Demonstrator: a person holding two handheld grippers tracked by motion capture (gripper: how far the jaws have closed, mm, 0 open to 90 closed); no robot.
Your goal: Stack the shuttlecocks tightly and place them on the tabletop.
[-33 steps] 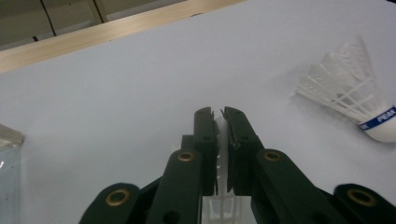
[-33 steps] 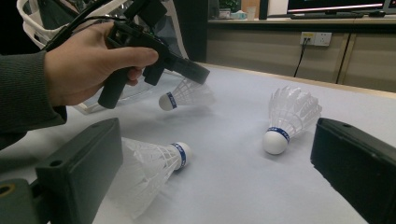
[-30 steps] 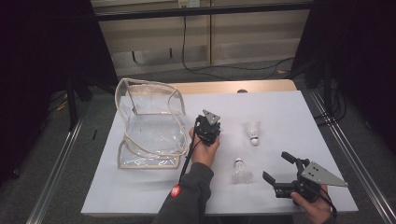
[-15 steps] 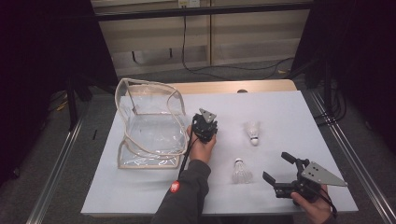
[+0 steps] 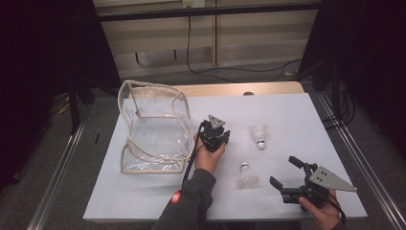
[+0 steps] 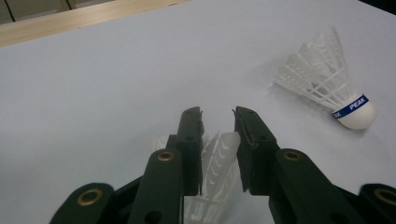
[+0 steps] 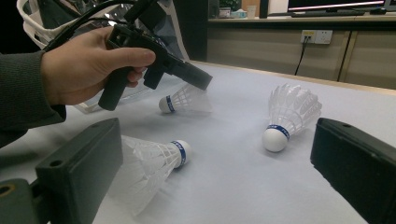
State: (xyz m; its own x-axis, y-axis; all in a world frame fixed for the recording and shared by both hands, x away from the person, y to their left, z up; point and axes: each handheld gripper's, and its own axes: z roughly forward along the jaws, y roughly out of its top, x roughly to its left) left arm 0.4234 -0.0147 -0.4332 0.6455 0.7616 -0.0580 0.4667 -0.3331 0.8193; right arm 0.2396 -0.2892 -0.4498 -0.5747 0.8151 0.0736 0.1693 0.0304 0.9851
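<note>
Right gripper (image 5: 287, 181), nearest, rests on the white tabletop (image 5: 297, 115) with jaws spread wide and nothing between them. Beyond it lie 2 white feathered shuttlecocks with blue-banded cork tips: 1 near (image 5: 247, 176), 1 farther (image 5: 259, 135). Left gripper (image 5: 214, 140) straddles a 3rd white feather shuttlecock (image 6: 219, 168); its jaws have just been opening, the skirt loose between them. Farthest stands the clear plastic zip pouch (image 5: 153, 127). Judged best: close gently on the skirt, avoiding crushed feathers.

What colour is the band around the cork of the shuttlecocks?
Blue, with white lettering, clearest on the shuttlecock lying right in the left gripper view.
</note>
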